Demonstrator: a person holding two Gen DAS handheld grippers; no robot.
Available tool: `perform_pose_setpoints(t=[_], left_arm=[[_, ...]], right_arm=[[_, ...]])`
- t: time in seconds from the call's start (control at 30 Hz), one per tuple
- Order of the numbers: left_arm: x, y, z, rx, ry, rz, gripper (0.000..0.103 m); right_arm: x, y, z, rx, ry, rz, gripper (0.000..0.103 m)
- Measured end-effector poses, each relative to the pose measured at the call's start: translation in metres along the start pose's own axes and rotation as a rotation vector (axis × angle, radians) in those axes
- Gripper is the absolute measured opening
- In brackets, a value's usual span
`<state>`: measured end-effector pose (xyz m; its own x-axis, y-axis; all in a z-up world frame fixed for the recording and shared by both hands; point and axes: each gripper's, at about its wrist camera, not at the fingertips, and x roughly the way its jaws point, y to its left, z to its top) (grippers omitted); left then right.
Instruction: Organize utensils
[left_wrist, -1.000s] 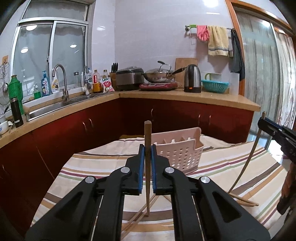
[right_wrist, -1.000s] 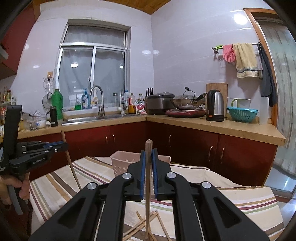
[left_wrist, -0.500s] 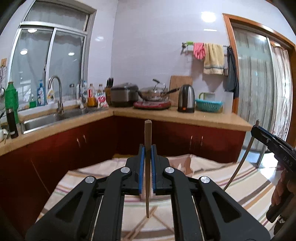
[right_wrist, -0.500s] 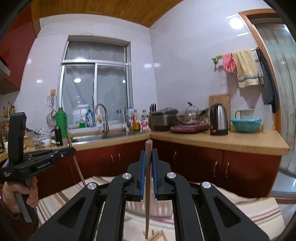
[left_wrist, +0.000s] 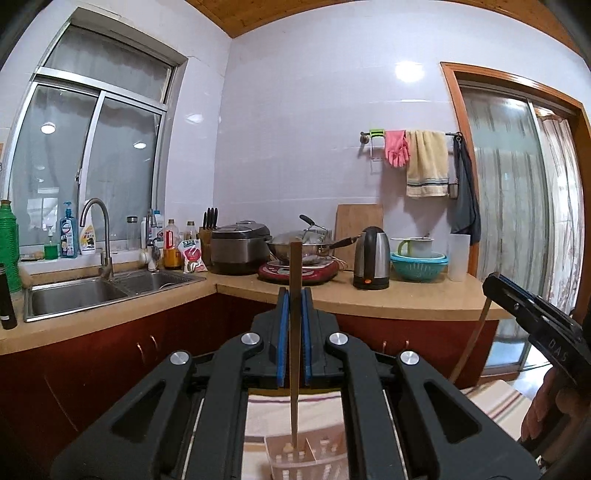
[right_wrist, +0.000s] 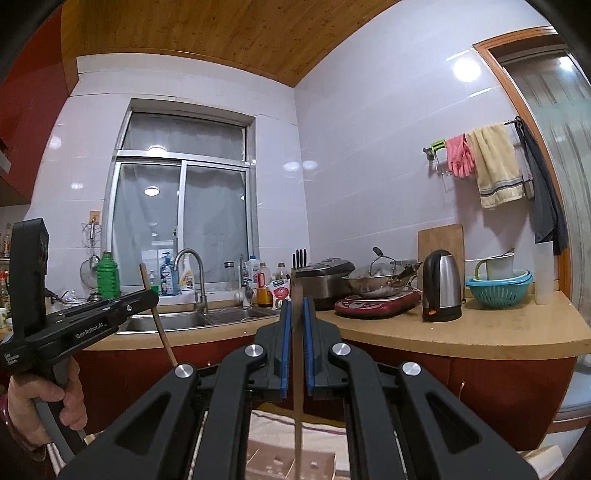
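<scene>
My left gripper (left_wrist: 294, 295) is shut on a wooden chopstick (left_wrist: 294, 398) that hangs upright, its lower tip at the mouth of the pink slotted utensil basket (left_wrist: 314, 456) below. My right gripper (right_wrist: 296, 306) is shut on a second wooden chopstick (right_wrist: 297, 424), upright above the same basket (right_wrist: 288, 461). In the left wrist view the right gripper (left_wrist: 495, 284) shows at the right edge with its chopstick (left_wrist: 471, 349). In the right wrist view the left gripper (right_wrist: 149, 295) shows at the left with its chopstick (right_wrist: 162, 332).
The basket stands on a striped cloth (left_wrist: 495, 402) over a table. Behind is an L-shaped counter (left_wrist: 369, 297) with red cabinets, a sink (left_wrist: 74, 291), rice cooker (left_wrist: 240, 247), wok (left_wrist: 303, 247), kettle (left_wrist: 371, 258) and teal bowl (left_wrist: 419, 264).
Both grippers have risen and tilted up with their chopsticks. The table has dropped out of view. The basket now sits right under both chopstick tips instead of ahead of them.
</scene>
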<state>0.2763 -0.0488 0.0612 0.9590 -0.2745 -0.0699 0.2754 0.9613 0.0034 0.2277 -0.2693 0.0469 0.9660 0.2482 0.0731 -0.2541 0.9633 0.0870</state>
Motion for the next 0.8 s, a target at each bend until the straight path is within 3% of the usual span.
perform_pose_setpoints(t=[0.27, 0.63, 0.67, 0.73, 0.8], left_arm=[[0.054, 0.005, -0.043, -0.015, 0.101, 0.023, 0.007], [0.103, 0.015, -0.104, -0.037, 0.281, 0.012, 0.009], [0.105, 0.018, -0.108, -0.05, 0.294, 0.013, 0.012], [0.106, 0.022, -0.114, -0.068, 0.307, 0.023, 0.042], [0.105, 0.023, -0.116, -0.076, 0.304, 0.029, 0.053]], right_arm=[[0.054, -0.02, -0.04, 0.053, 0.1, -0.005, 0.001], [0.065, -0.047, -0.088, 0.088, 0.225, -0.029, 0.001], [0.064, -0.049, -0.093, 0.083, 0.238, -0.039, 0.002], [0.065, -0.053, -0.1, 0.083, 0.261, -0.049, 0.006], [0.065, -0.06, -0.108, 0.084, 0.292, -0.069, 0.012]])
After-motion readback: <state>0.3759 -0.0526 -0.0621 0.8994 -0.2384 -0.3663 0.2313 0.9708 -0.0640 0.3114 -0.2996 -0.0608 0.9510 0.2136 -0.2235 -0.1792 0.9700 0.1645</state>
